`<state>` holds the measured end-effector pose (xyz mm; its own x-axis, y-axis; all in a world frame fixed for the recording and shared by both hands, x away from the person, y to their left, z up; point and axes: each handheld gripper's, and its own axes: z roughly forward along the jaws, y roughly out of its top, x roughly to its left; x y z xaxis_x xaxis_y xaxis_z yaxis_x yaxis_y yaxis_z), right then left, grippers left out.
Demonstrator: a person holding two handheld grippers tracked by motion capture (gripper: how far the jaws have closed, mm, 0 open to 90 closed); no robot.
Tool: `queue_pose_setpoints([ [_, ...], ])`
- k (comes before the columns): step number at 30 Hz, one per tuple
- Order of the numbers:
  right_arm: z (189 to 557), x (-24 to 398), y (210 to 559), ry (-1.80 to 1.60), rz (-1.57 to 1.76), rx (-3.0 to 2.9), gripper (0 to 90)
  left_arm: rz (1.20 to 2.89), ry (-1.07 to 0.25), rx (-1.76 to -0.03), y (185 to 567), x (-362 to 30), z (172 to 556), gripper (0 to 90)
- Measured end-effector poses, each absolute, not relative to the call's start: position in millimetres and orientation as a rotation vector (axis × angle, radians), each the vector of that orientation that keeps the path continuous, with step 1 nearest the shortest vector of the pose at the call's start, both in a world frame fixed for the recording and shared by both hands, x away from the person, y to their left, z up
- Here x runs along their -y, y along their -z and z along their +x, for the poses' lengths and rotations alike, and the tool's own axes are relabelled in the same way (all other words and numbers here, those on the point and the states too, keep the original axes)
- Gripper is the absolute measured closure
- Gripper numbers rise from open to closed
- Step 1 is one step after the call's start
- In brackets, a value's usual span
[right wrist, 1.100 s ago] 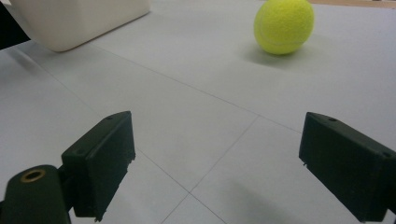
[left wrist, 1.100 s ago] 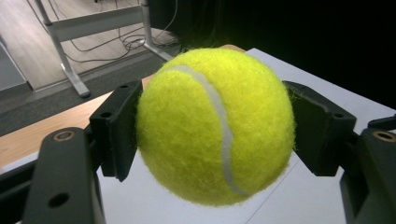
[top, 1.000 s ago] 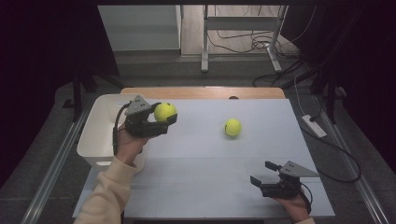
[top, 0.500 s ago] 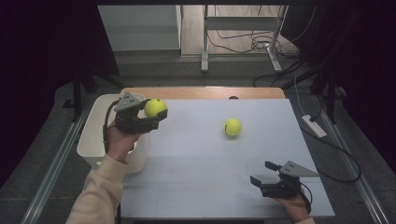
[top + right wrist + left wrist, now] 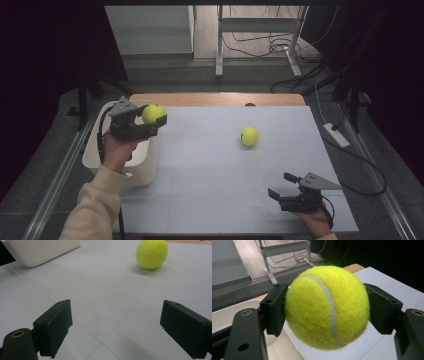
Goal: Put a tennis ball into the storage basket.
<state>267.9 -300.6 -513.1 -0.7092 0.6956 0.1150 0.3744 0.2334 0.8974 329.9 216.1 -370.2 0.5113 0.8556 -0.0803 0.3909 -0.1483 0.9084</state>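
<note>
My left gripper [image 5: 156, 122] is shut on a yellow tennis ball [image 5: 153, 113] and holds it in the air over the right rim of a white bin [image 5: 95, 150] at the table's left edge. In the left gripper view both black pads press the sides of the ball [image 5: 327, 307], with the bin [image 5: 227, 312] below. A second tennis ball [image 5: 249, 136] lies on the white table top, right of centre. My right gripper [image 5: 283, 185] rests open near the front right of the table, empty, and its own view has that ball [image 5: 151, 253] lying far ahead.
The white table [image 5: 210, 200] has a wooden strip along its far edge. A corner of the bin [image 5: 40, 251] stands at the upper left of the right gripper view. Cables and a power strip [image 5: 335, 134] lie on the floor to the right.
My left gripper has carried its ball leftward, from over the table to over the bin's rim. The right gripper and the loose ball have stayed where they were.
</note>
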Motion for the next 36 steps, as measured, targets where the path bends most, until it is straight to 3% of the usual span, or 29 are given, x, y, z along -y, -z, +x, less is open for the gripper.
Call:
queue_pose_setpoints([
  [36, 268, 301, 513, -1.469, 0.996, -2.200, 11.0, 1.762, -0.624, -1.218, 378, -263, 343, 26.3],
])
